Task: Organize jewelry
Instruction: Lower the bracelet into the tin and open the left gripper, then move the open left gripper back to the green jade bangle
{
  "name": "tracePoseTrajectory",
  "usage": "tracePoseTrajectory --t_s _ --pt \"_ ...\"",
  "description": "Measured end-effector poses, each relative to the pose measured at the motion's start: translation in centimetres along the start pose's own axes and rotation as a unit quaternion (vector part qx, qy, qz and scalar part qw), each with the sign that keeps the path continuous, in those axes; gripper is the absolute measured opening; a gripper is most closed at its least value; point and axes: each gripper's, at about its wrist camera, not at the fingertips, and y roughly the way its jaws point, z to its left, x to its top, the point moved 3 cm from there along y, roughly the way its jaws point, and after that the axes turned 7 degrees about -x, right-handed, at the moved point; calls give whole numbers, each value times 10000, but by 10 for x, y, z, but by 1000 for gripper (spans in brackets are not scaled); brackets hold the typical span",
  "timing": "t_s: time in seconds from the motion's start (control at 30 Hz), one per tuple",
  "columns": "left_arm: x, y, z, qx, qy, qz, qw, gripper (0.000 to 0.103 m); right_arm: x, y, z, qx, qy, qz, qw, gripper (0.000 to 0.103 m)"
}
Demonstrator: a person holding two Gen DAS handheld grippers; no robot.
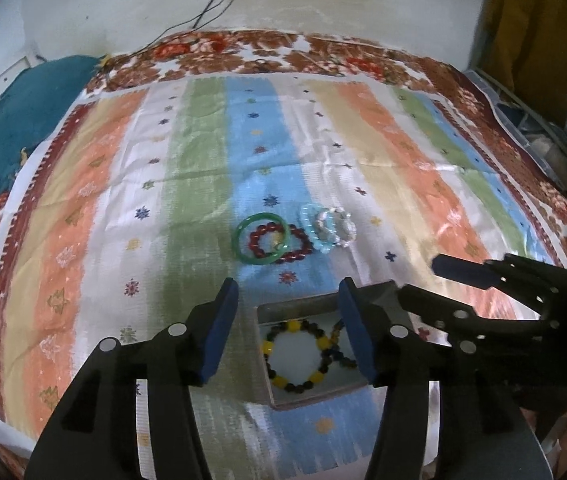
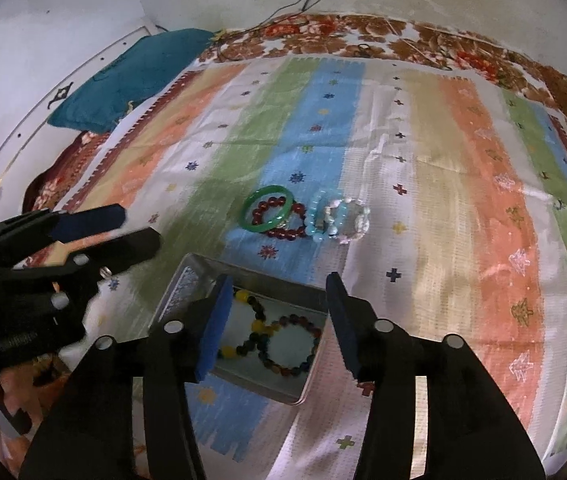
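Both grippers hang wide open and empty: the left gripper (image 1: pixel 289 328) and the right gripper (image 2: pixel 279 320) each poised over the metal tray (image 2: pixel 187 276). Inside it already lie 2 beaded bracelets (image 2: pixel 289 346), so part of the sorting looks done. Just beyond, on the striped cloth (image 2: pixel 423 184), a green bangle (image 2: pixel 268 208), red bead bracelet (image 2: pixel 283 220) and pale bead bracelets (image 2: pixel 339 220) overlap in a cluster, likely awkward to separate. A teal cushion (image 2: pixel 131 76) sits well apart.

No text, label or number can be read anywhere
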Motion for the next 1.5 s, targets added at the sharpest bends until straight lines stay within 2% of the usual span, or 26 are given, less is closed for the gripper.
tracePoseTrajectory --t_s 0.23,0.4,0.67,0.8,0.97,1.03,1.2,1.33,1.5 --pt "3 5 15 34 -195 47 9998 53 3 3 -7 -53 105 0 9999 51" --pt "4 10 21 113 -211 94 9997 54 7 8 -15 -137 223 -2 9997 57" --pt "12 24 29 85 -320 174 9993 59 13 20 -29 -176 376 78 9991 73" --pt "16 30 33 77 -371 169 9991 68 16 25 -34 -219 432 105 9988 76" --pt "18 43 39 112 -450 230 9987 74 20 30 -41 -349 521 116 9980 82" --pt "19 46 41 163 -457 243 9985 77 21 34 -44 -414 542 128 9976 82" --pt "20 52 46 -22 -566 263 9981 77 27 45 -47 -457 552 171 9973 85" --pt "22 62 50 114 -545 339 9979 81 28 52 -48 -484 574 212 9970 85" --pt "23 70 60 110 -711 388 9967 81 31 58 -49 -533 579 195 9967 85"
